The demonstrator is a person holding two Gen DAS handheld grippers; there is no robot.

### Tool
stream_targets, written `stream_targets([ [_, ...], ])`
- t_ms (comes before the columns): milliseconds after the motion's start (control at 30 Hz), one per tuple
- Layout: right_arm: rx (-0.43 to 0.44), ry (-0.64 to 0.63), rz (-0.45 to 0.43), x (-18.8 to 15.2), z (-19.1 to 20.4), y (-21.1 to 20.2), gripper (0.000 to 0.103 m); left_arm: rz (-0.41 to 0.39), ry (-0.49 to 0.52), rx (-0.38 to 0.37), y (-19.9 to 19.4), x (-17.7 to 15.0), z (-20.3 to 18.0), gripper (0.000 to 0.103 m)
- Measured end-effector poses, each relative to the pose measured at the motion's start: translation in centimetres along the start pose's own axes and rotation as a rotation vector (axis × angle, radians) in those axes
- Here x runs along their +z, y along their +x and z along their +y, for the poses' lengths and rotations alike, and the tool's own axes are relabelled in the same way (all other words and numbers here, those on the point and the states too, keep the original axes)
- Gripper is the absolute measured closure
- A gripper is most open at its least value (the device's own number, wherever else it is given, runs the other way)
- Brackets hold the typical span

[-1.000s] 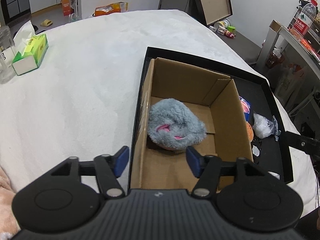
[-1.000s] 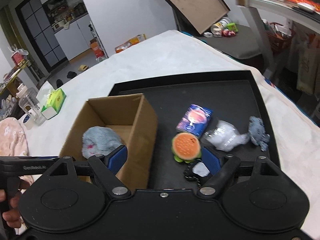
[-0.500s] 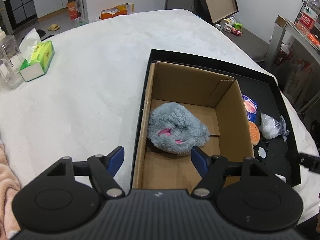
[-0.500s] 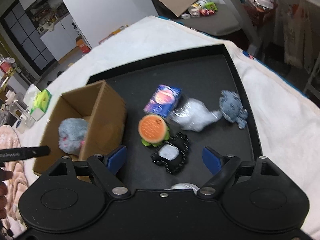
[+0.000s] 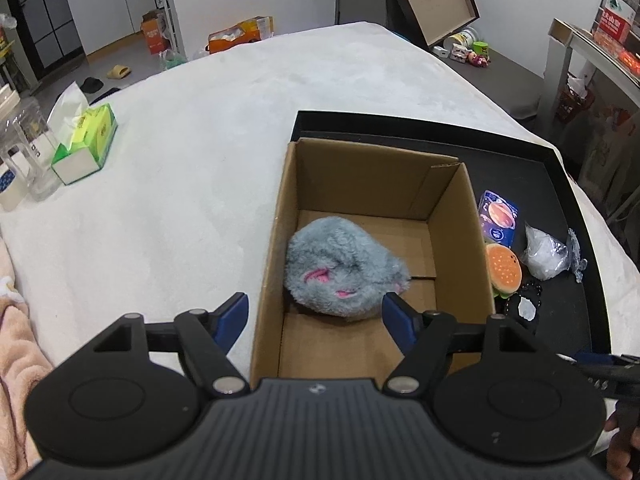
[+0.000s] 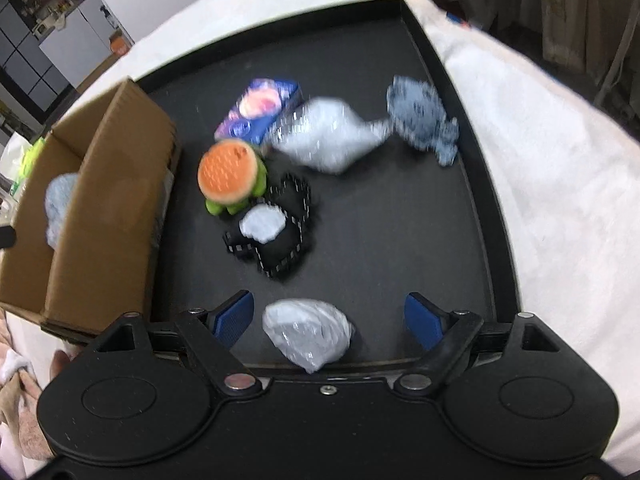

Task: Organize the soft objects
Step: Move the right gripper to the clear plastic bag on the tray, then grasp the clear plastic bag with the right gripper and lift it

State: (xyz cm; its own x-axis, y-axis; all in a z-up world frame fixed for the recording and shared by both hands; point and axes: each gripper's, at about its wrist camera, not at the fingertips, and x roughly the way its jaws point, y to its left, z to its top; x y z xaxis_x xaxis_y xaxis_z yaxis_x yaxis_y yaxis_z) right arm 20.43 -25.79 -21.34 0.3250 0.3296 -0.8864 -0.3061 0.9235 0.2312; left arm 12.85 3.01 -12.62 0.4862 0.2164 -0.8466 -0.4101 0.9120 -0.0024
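Right gripper (image 6: 329, 320): jaws spread wide, nothing gripped, a small clear-wrapped white bundle (image 6: 307, 333) lying on the black tray (image 6: 472, 128) between the pads without touching them. Beyond it: black pouch (image 6: 276, 228), burger plush (image 6: 229, 176), blue packet (image 6: 258, 110), wrapped white lump (image 6: 328, 134), grey-blue plush (image 6: 420, 120). View blurred.

Left gripper (image 5: 315, 318): jaws have just been opening, empty, above the near end of the cardboard box (image 5: 460, 220). Grey plush (image 5: 344, 270) lies inside, against the box's left wall.

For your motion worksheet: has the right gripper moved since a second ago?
Yes. The right gripper has dropped toward the black tray, whose near rim now sits just below its open jaws, around a white plastic bundle.
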Motion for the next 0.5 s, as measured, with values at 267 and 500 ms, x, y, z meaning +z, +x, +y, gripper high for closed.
stream_targets([
  [267,-0.031,-0.025,-0.005,-0.6,-0.4,0.3,0.058,-0.013,0.025,0.04,-0.1,0.0,-1.3,0.031],
  [500,0.009,-0.013,-0.047,-0.4,-0.8,-0.5,0.059,-0.002,0.04,0.043,0.0,-0.1,-1.7,0.031],
])
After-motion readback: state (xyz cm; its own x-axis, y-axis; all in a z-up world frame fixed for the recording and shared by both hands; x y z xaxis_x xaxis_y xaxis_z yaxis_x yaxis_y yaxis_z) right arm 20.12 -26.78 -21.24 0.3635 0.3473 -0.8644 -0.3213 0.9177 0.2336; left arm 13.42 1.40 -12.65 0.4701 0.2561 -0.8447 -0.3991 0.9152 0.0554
